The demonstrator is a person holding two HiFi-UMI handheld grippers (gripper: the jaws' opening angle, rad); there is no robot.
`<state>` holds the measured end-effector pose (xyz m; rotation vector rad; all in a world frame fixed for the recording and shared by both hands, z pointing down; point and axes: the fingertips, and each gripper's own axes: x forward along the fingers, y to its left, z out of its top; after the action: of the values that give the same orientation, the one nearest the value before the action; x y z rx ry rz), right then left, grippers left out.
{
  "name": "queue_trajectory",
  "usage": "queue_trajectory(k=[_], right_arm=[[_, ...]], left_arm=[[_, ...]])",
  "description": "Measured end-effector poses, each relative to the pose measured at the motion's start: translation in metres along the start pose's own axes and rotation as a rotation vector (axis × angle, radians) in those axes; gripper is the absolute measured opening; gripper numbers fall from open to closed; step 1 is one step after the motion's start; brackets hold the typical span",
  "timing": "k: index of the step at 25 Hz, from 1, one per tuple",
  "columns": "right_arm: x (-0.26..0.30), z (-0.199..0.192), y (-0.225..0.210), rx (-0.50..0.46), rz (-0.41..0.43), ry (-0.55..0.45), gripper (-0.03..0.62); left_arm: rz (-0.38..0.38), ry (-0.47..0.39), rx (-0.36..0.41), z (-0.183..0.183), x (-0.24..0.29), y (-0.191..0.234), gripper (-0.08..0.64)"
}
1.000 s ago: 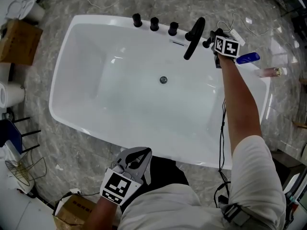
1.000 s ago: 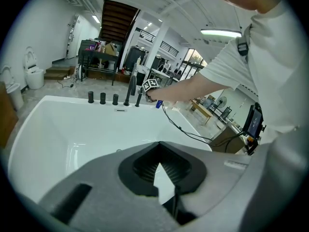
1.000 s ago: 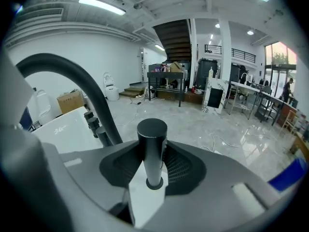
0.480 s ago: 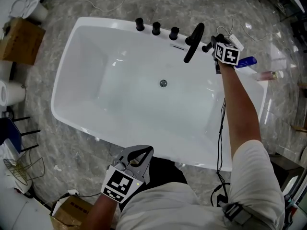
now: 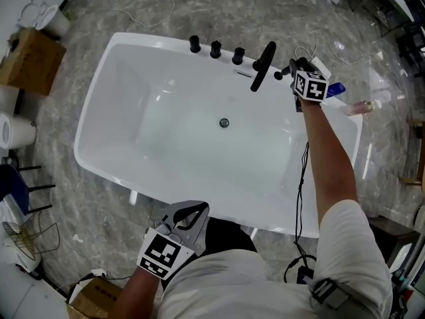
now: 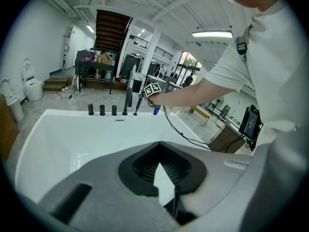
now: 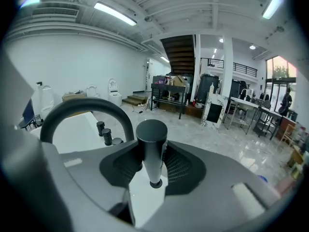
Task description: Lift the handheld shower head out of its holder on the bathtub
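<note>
**Item:** handheld shower head (image 7: 151,134). Black, cylindrical, with a flat round top; stands upright.

**Held by:** right gripper (image 7: 150,153). Its grey jaws are closed on the shaft from left and right, and the ribbed dark pads touch it.

**Left of the shower head:** black arched spout (image 7: 91,108). It curves over and comes down just beside the shower head.

**Left and lower:** three black knobs (image 7: 106,136) in a row at the edge of a white bathtub (image 7: 72,132).

**Behind the shower head, well apart:**
- dark staircase (image 7: 181,50)
- black rack (image 7: 169,93) holding clutter
- white toilets (image 7: 112,87) by the wall, far left

**Lower right of the shower head:** blue object (image 7: 262,179), too small to identify.
</note>
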<state>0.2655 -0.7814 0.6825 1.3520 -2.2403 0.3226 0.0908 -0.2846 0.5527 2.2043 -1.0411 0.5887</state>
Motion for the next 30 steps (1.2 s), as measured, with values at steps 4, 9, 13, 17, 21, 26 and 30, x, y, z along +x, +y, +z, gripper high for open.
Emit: queue_trajectory(k=[4, 9, 13, 17, 21, 26, 30], right_arm=[[-0.020, 0.012, 0.004, -0.012, -0.001, -0.016, 0.145], [-0.048, 0.030, 0.011, -0.021, 0.000, -0.037, 0.144], [-0.069, 0.044, 0.017, -0.030, 0.001, -0.056, 0.144], [-0.092, 0.052, 0.025, -0.028, -0.003, -0.072, 0.144], [-0.119, 0.065, 0.034, -0.030, -0.001, -0.096, 0.144], [-0.157, 0.089, 0.044, -0.038, 0.008, -0.143, 0.144], [-0.187, 0.101, 0.053, -0.045, 0.001, -0.168, 0.144]], left_arm=[[0.003, -0.013, 0.014, 0.001, -0.014, -0.007, 0.008], [0.008, -0.033, 0.025, 0.006, -0.035, -0.013, 0.008], [0.013, -0.050, 0.035, 0.009, -0.050, -0.016, 0.008], [0.013, -0.066, 0.050, 0.010, -0.065, -0.017, 0.006], [0.012, -0.081, 0.067, 0.010, -0.079, -0.020, 0.008], [0.000, -0.098, 0.083, 0.010, -0.094, -0.028, 0.008], [-0.012, -0.106, 0.098, 0.006, -0.108, -0.033, 0.008]])
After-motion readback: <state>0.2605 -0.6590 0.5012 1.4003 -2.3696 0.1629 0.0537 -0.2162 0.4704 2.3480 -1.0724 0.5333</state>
